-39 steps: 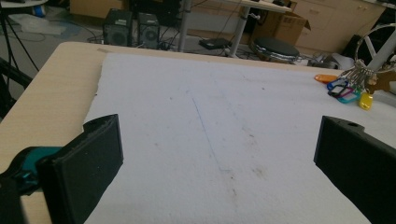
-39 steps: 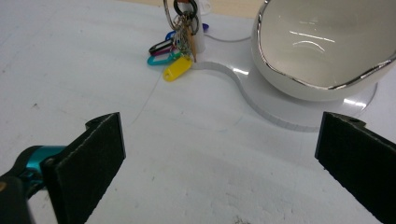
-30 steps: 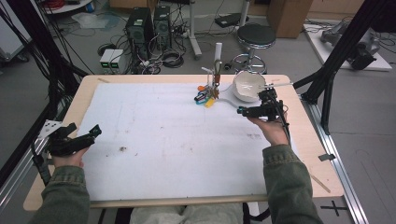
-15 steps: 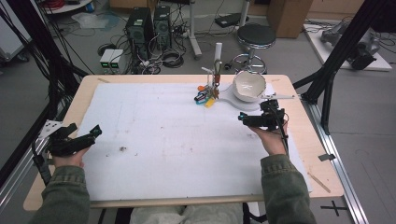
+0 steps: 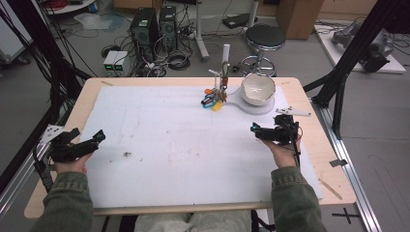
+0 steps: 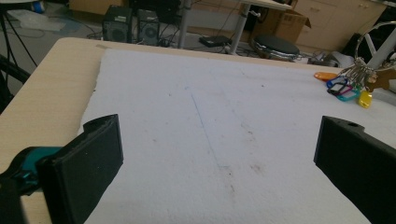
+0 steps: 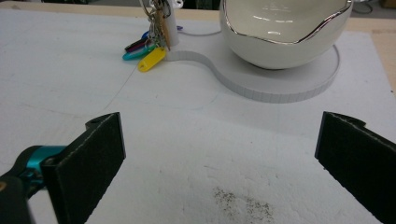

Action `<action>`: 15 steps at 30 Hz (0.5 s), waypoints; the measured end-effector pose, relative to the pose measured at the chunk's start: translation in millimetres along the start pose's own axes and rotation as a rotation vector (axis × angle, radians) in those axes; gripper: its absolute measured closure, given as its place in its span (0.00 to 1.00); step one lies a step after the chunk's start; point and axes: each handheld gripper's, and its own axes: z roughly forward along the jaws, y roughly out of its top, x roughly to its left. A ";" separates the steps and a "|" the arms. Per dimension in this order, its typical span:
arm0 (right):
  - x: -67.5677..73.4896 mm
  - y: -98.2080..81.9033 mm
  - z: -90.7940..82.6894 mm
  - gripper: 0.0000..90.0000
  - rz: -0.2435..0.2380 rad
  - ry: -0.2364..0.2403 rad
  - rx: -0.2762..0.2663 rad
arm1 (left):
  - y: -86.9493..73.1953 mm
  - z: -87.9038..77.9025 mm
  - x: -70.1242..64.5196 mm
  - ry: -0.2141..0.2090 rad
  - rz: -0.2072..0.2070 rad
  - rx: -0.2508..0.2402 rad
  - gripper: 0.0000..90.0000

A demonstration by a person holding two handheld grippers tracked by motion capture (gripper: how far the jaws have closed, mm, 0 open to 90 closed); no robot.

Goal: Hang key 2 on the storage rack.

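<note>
Two open grippers (image 5: 99, 136) (image 5: 255, 128), bowl (image 5: 257, 89) beyond.

hand-held gripper (image 7: 219, 154) jaws wide apart | bowl (image 7: 285, 32) ahead | keys (image 7: 149, 44) left

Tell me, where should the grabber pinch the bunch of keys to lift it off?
Probably pinch the key ring near the top, where it hangs on the white post, coming from the right hand-held gripper side with jaws wide. The dangling tags would likely swing and slip.
</note>
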 end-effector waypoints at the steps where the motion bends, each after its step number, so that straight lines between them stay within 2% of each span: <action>1: 0.2 -6.1 -2.3 0.01 -0.010 -0.012 -0.033 | 0.1 -0.3 0.4 0.001 -0.001 0.001 0.02; 2: 0.2 -6.1 -2.3 0.01 -0.010 -0.012 -0.033 | 0.1 -0.5 0.7 0.003 -0.002 -0.001 0.02; 3: -0.1 -11.8 -5.0 0.01 -0.015 -0.010 -0.068 | 0.2 -0.8 1.1 0.004 -0.002 0.000 0.02; 8: -4.4 -24.3 -8.6 0.01 -0.015 -0.014 -0.118 | 0.2 -1.3 0.4 0.005 -0.004 -0.002 0.02; 13: -10.5 -36.2 -10.8 0.01 0.019 -0.031 -0.107 | 0.3 -1.2 0.7 -0.001 -0.002 -0.005 0.02; 15: -11.1 -39.4 -10.2 0.01 0.016 -0.031 -0.099 | 0.7 0.1 0.9 -0.002 0.000 -0.006 0.02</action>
